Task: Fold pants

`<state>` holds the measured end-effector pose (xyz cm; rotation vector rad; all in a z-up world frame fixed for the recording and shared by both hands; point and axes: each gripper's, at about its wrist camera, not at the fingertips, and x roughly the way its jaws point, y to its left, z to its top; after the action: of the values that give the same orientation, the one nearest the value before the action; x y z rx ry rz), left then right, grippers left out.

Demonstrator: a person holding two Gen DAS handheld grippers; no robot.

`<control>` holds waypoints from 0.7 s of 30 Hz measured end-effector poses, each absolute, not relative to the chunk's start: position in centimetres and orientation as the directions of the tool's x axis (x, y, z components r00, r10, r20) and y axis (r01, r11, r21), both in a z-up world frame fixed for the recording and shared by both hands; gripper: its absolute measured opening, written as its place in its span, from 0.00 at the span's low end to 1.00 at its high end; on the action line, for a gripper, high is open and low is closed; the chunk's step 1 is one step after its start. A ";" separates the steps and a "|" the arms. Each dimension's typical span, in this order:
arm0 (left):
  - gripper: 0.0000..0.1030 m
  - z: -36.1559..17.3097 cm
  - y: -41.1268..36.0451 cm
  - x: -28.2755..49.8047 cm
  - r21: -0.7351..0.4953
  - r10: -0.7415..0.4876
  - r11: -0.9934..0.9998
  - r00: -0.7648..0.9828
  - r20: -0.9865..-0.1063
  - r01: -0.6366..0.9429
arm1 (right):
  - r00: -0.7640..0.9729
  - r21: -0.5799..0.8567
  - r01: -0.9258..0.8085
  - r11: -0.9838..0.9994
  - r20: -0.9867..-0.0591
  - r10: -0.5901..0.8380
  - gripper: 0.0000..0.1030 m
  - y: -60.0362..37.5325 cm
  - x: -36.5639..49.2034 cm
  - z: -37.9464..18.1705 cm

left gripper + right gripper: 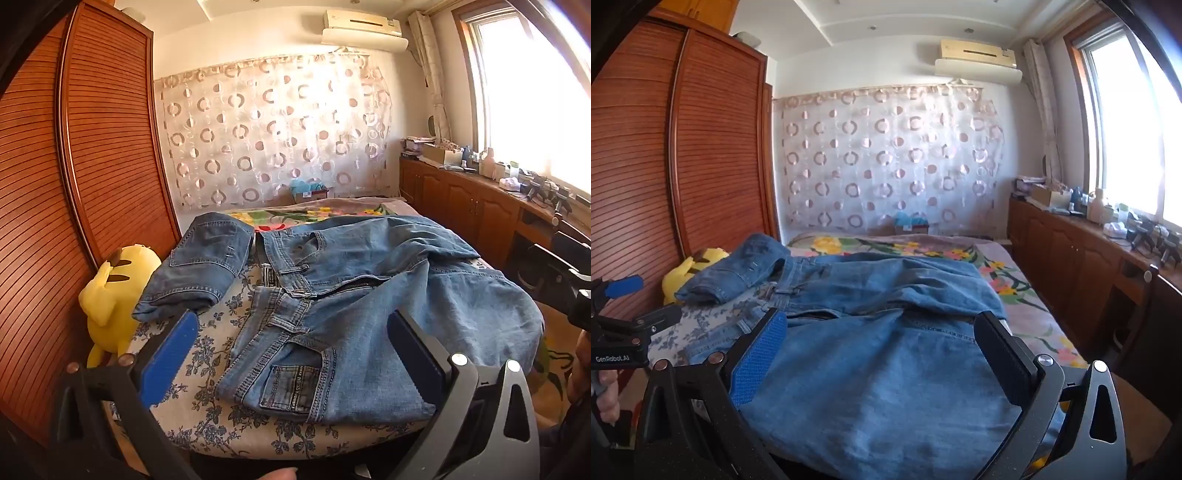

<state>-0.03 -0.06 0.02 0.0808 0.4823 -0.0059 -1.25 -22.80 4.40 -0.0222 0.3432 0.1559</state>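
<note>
Nearest the camera, the left gripper (291, 354) stands spread to its widest, nothing between its blue pads, hovering over the waistband of the jeans (351, 295). The right gripper (882, 354) is just as wide and empty above a leg. The pants sprawl unfolded across the bed (207, 354). Beyond lies a folded pair of jeans (199, 266), beside a yellow plush toy (110, 299).

Unfolded jeans (351, 280) lie on bed (207, 373), folded pair (199, 266) left.
</note>
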 end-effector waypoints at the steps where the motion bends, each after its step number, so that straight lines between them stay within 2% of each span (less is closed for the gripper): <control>1: 1.00 0.0 -0.1 0.0 0.076 0.014 0.997 0.886 -0.464 0.024 | 0.931 -0.002 -0.155 0.988 -0.334 0.146 1.00 -22.8 -1.2 4.4; 21: 1.00 0.6 -0.6 -0.6 0.064 0.007 0.998 0.889 -0.457 0.025 | 0.921 0.024 -0.144 0.989 -0.363 0.143 1.00 -23.6 -1.4 4.2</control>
<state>-0.58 -0.63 0.63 0.0692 0.4746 -0.0096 -1.35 -23.61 4.24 -0.0032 0.3726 0.1477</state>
